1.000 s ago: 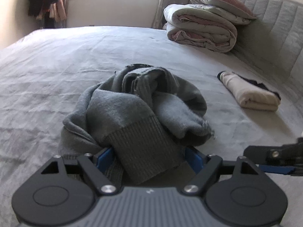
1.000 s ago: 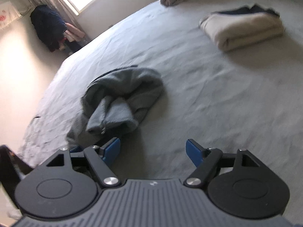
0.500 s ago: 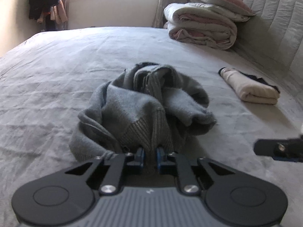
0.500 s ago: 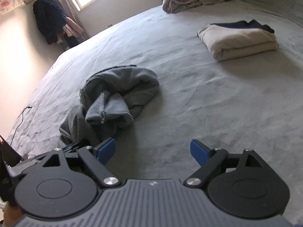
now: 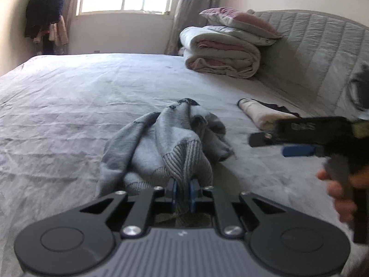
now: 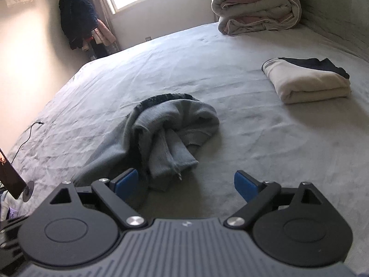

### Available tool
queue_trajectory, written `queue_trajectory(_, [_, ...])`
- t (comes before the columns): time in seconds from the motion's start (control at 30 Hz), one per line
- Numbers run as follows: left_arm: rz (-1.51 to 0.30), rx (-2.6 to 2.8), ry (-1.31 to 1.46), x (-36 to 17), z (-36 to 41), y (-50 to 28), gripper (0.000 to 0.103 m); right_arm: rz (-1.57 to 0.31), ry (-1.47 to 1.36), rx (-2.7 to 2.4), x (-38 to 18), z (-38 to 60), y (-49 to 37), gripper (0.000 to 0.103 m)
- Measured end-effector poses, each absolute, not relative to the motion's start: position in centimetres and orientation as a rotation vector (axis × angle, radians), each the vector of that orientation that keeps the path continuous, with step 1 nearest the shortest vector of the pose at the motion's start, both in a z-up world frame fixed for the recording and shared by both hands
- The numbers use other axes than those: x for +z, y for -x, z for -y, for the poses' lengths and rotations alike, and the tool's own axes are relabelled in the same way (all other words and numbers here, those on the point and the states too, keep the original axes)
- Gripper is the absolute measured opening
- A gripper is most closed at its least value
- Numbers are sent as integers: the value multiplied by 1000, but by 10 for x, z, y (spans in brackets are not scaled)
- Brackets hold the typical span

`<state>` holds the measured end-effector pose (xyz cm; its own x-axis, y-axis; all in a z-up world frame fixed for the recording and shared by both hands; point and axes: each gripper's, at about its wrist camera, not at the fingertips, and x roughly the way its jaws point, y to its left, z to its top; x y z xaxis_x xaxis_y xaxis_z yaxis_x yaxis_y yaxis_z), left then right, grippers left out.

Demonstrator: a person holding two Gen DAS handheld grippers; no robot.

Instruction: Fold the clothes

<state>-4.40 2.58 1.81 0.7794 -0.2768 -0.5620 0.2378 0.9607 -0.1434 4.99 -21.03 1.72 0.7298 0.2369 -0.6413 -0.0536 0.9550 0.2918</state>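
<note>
Sweater: the grey sweater point(image 5: 166, 143) lies in a crumpled heap near the middle of the bed point(image 5: 69, 106), so it is not yet spread for folding; one ribbed edge is drawn toward the near side of the bed
Left gripper: the left gripper point(image 5: 183, 195) has its jaws closed nearly all the way on the ribbed hem point(image 5: 182, 161), and the knit is pinched between the blue pads; they have just been closing in the last second. I think the hem is chosen because it is a firm edge that lets the whole garment be pulled out straight
Right gripper: the right gripper point(image 6: 186, 183) has its jaws wide apart and holds nothing; they have just been opening a little more. It hovers beside the near end of the heap, with the left pad close to a hanging fold point(image 6: 170, 159), but I cannot tell if it touches
Reason for right pose: probably it is made ready to take a second edge, so that two hands can stretch the sweater flat
Hand: in the left wrist view a hand point(image 5: 341, 191) grips the handle of the right gripper, above the bed at the right side
Folded clothes: a cream and dark folded pile point(image 6: 309, 80) rests well apart, toward the headboard point(image 5: 322, 53), likely already finished
Bedding: a rolled duvet point(image 6: 256, 7) lies at the far corner, away from the work area
Progress: early stage for this garment, in my judgement
</note>
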Motion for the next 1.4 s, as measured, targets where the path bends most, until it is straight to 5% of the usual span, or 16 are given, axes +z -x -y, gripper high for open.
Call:
queue_trajectory(0.4, [-663, -346, 45, 8, -49, 55, 15, -794, -374, 133, 0, 216, -65, 93])
queue_trajectory(0.57, [-635, -335, 65, 11, -53, 53, 47, -821, -440, 154, -7, 213, -72, 94])
queue_trajectory(0.73, [-666, -289, 66, 7, -54, 41, 59, -875, -552, 225, -19, 205, -77, 94])
queue_trajectory(0.87, [-744, -216, 104, -2, -60, 22, 60, -969, -683, 293, -41, 198, -83, 92])
queue_trajectory(1.0, [-778, -162, 123, -7, -64, 8, 60, -1017, -678, 285, -53, 191, -85, 69])
queue_trajectory(1.07, [-790, -139, 129, -9, -65, 1, 60, -1032, -708, 292, -58, 192, -84, 50])
queue_trajectory(1.13, [-804, -120, 149, -11, -67, -4, 60, -1039, -735, 299, -60, 194, -82, 9])
queue_trajectory(1.4, [-829, -104, 201, -14, -63, -17, 63, -974, -731, 280, -47, 212, -61, 2])
